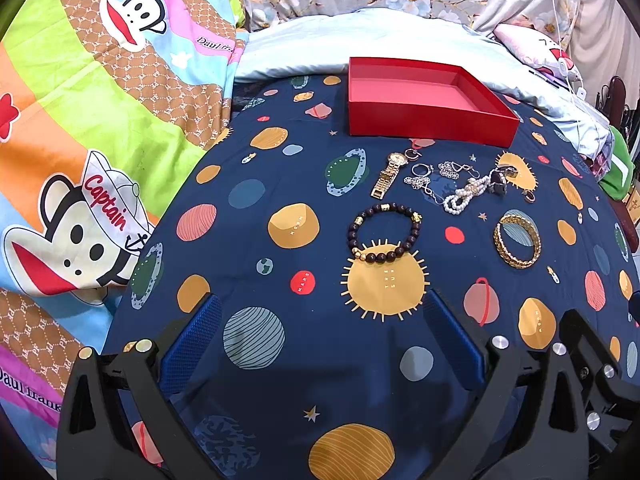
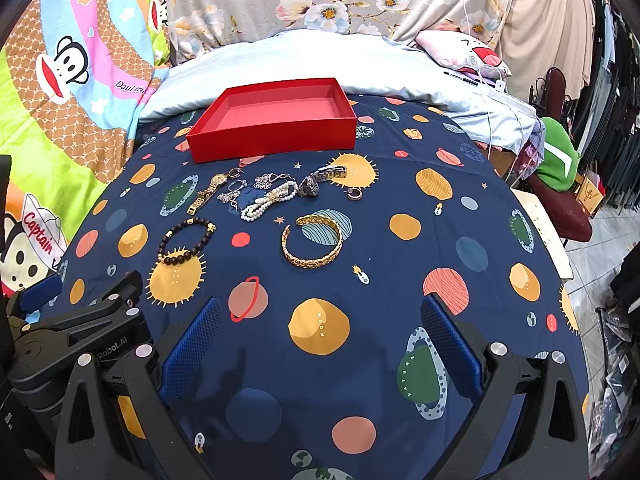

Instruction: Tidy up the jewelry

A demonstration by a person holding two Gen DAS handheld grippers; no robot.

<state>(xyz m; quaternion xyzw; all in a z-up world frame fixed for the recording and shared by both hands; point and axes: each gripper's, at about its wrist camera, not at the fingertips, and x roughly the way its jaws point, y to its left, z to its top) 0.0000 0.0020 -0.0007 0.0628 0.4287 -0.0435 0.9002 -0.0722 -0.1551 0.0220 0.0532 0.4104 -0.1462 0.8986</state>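
An empty red box (image 1: pixel 424 100) (image 2: pixel 276 120) sits at the far side of the planet-print cloth. In front of it lie a gold watch (image 1: pixel 388 174) (image 2: pixel 208 192), silver pieces (image 1: pixel 424 178) (image 2: pixel 264 182), a pearl string (image 1: pixel 466 196) (image 2: pixel 268 200), a steel watch (image 1: pixel 502 178) (image 2: pixel 320 182), a dark bead bracelet (image 1: pixel 384 236) (image 2: pixel 186 242) and a gold bangle (image 1: pixel 518 240) (image 2: pixel 312 246). My left gripper (image 1: pixel 320 328) is open and empty, short of the bead bracelet. My right gripper (image 2: pixel 320 332) is open and empty, short of the bangle.
A colourful monkey-print quilt (image 1: pixel 100 140) lies at the left. A pale blue pillow (image 2: pixel 300 64) and floral bedding lie behind the box. A small earring (image 2: pixel 354 194) lies right of the steel watch. The left gripper's body (image 2: pixel 80 328) shows at the right view's left edge.
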